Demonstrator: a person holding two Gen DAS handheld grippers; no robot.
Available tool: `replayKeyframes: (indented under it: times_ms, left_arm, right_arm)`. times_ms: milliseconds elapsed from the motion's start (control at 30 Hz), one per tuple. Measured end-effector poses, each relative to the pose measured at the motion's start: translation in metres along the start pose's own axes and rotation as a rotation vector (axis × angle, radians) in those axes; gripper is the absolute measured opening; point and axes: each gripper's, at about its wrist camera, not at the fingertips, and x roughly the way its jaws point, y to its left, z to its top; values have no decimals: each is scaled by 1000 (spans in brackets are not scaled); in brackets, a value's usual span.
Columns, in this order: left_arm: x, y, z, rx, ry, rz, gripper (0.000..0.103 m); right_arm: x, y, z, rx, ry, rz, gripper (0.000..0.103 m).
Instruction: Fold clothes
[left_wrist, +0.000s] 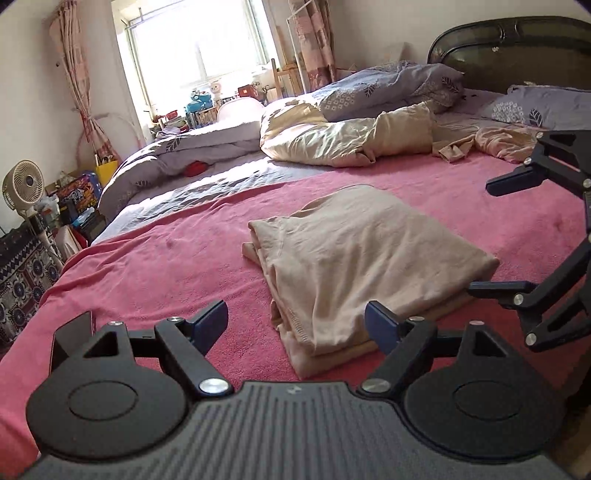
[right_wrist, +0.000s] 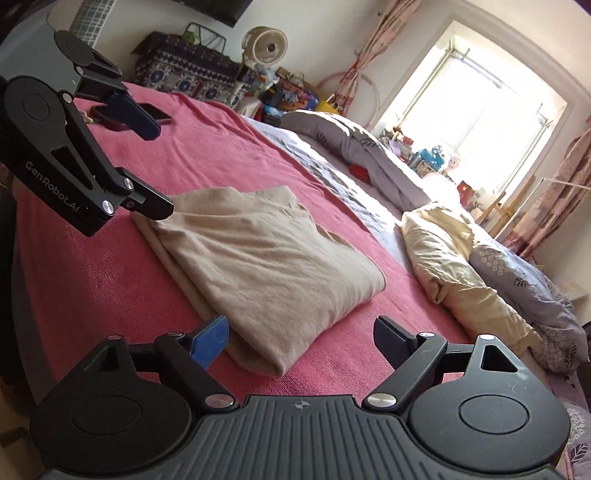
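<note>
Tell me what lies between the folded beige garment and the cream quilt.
Only bare pink blanket; left wrist view shows garment and quilt apart.

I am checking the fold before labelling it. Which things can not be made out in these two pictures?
- Folded beige garment: its type and layer count; the folds hide the inside in both views.
- Its near edge: the left tongs body covers it in the left wrist view, the right tongs body in the right.
- Dark phone on the pink blanket: partly behind the left tongs.
- Shelf items by the window: too small, washed out by glare.
</note>
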Motion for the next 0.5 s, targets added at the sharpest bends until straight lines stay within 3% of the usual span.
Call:
replayKeyframes:
  times_ms: [100, 300, 433, 500]
  left_arm:
    - [22, -8, -2, 58, 83, 126, 83]
    - [34, 3, -17, 74, 198, 262, 84]
    - [15, 17, -20, 13, 168, 242, 84]
    - [-1, 21, -10, -27, 106, 176, 83]
  right_arm:
    - [3, 2, -6, 8, -3, -29, 86]
    - [9, 3, -18, -36, -4, -101, 88]
    - [10, 0, -24, -35, -20, -123, 94]
    - [12, 3, -23, -46, -35, -124, 94]
